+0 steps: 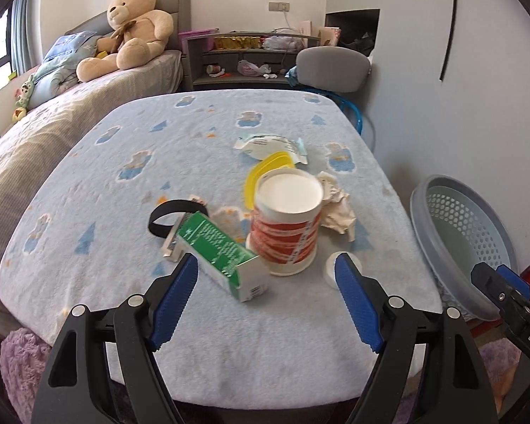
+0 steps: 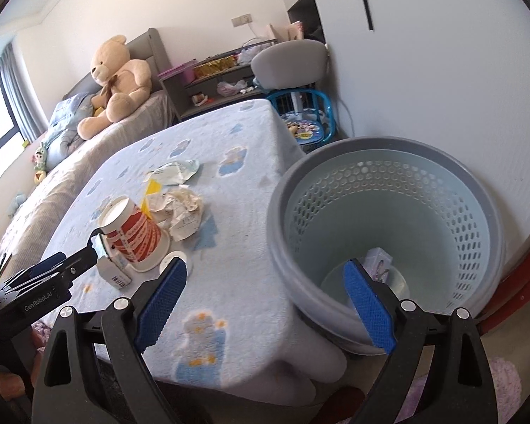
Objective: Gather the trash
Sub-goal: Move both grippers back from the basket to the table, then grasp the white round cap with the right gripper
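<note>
Blue ribbed pads of the left claw (image 1: 266, 275) stand spread wide and empty, just short of the green-and-white carton (image 1: 226, 258), which lies on its side on the fleecy, printed cover of the worktop (image 1: 99, 183). Left of the carton rests a black strap loop (image 1: 169, 213). Beside it stands an inverted red-and-white paper cup (image 1: 286, 226), its white base uppermost, with a yellow plastic lid (image 1: 265, 171) behind, a torn foil-paper wrapper (image 1: 270, 145) farther back, crumpled paper (image 1: 337, 208) to its right, and a small white cap (image 1: 332, 266) near the right pad. To take the carton cleanly, the pads would probably best close across its narrow faces, clear of the cup. Farthest right, the right claw (image 2: 265, 293) is likewise spread and empty, poised over the rim of the perforated grey-blue plastic basket (image 2: 441, 212), which holds one small item.
</note>
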A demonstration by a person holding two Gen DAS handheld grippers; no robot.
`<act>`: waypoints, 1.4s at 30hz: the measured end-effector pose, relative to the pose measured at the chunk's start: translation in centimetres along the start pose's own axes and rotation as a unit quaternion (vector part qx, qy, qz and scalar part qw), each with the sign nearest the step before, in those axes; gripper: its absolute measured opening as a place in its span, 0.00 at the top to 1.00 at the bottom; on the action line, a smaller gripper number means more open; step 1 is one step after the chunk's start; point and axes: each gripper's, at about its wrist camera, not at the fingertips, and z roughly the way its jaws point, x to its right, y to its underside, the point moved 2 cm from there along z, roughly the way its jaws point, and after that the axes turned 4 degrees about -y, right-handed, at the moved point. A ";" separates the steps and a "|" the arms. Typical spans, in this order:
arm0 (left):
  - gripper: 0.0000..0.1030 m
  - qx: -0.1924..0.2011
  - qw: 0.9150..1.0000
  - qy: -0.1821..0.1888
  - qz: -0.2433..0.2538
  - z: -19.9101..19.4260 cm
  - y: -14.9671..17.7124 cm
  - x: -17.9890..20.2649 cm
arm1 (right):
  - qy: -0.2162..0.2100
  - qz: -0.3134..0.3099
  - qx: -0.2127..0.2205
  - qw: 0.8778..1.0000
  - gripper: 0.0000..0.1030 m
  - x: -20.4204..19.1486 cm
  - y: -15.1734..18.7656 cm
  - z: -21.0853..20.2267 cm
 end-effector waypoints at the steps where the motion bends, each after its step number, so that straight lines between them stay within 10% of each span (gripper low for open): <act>1: 0.26 -0.002 1.000 -0.005 -0.003 0.0 0.3 -0.7 | -0.008 -0.005 -0.007 1.000 0.14 -0.7 0.1 0.5; 15: 0.26 -0.026 0.998 -0.038 -0.042 0.7 2.5 -6.5 | -0.026 -0.078 -0.076 0.994 0.15 -7.5 1.1 7.5; 29: 0.26 -0.033 0.998 -0.033 -0.053 1.5 2.7 -7.5 | 0.014 -0.130 -0.113 0.985 0.40 -9.9 1.3 11.9; 34: 0.26 -0.036 0.998 -0.030 -0.052 1.7 2.8 -7.4 | 0.013 -0.141 -0.111 0.984 0.62 -10.1 1.3 11.8; 42: 0.26 -0.047 0.998 -0.019 -0.049 2.6 3.2 -6.4 | 0.000 -0.121 -0.095 0.988 0.62 -9.4 1.4 9.6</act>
